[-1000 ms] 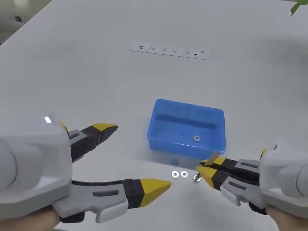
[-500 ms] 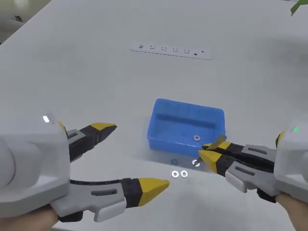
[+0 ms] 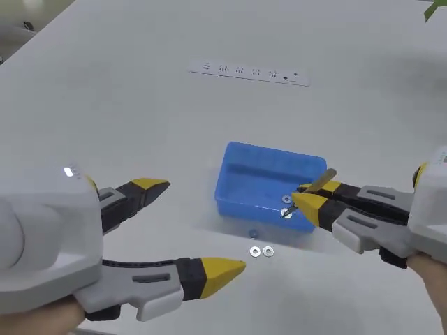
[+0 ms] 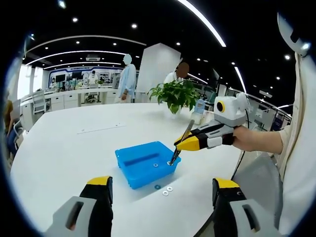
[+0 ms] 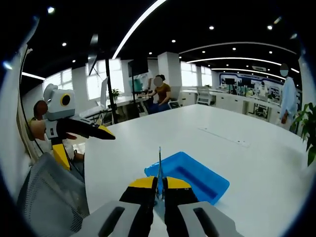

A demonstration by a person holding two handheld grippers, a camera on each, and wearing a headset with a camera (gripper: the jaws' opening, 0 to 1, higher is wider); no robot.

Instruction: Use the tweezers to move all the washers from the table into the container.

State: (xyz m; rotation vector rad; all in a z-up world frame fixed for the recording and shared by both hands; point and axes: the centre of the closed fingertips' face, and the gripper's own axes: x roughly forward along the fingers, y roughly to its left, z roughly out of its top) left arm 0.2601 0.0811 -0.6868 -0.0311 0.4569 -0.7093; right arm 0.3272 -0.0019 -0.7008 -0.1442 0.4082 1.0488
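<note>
Table carries the blue container. Left gripper stands wide, idle. Right gripper clamps the tweezers, 1 washer at their tip over the near wall. Advance past the wall, then release; 2 washers lie just outside.

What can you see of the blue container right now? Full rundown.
Shallow rectangular blue container, plastic by its look, open top, low walls, rounded corners. It sits flat on the white table. One washer lies on its floor near the front right. The right gripper holds tweezers over that corner, a second washer at their tips; whether they touch the rim can't be told. Two loose washers lie on the table just in front.
</note>
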